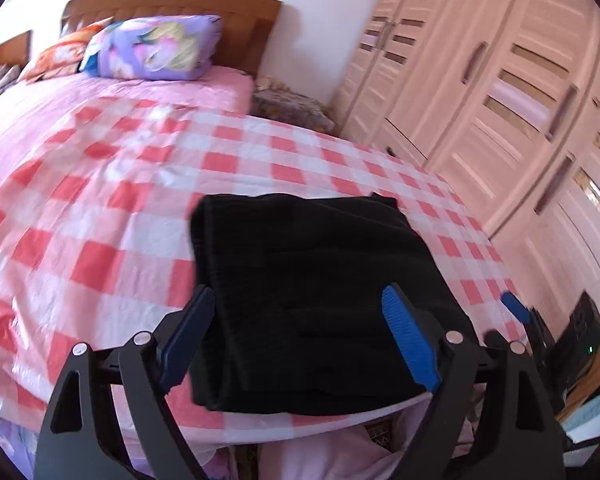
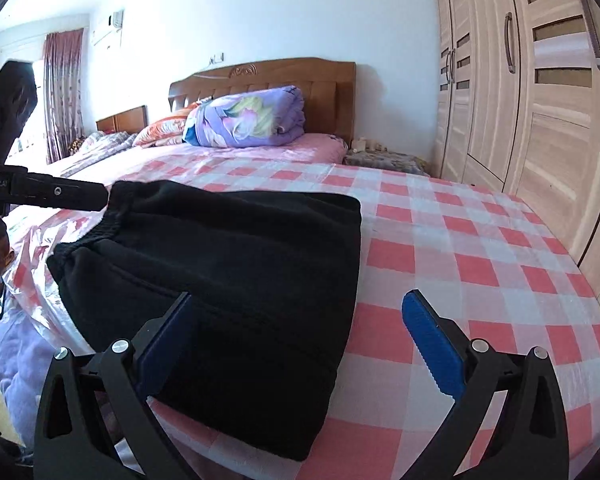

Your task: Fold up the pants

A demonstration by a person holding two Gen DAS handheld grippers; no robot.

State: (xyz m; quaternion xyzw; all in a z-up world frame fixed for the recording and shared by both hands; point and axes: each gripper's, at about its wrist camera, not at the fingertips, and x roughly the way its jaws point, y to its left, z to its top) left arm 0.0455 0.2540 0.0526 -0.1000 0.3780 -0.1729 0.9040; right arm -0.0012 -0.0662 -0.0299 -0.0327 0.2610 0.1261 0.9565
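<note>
Black pants [image 1: 312, 280] lie folded into a compact rectangle on the pink-and-white checked bed cover [image 1: 120, 208], near the bed's front edge. My left gripper [image 1: 298, 296] hovers over their near edge, open wide, with its blue pads apart and nothing pinched. In the right wrist view the pants [image 2: 228, 248] show their elastic waistband at the left. My right gripper [image 2: 300, 300] is open over their right edge, with one pad above the cloth and the other above the cover. The left gripper's black body [image 2: 60, 192] reaches in beside the waistband.
A folded purple quilt [image 2: 248, 118] and an orange pillow [image 2: 160, 124] lie by the wooden headboard [image 2: 320, 76]. A tall wardrobe [image 2: 540, 100] lines the right side, with a small bedside stand [image 2: 384, 158] in the corner. A second bed [image 2: 96, 144] stands at the left.
</note>
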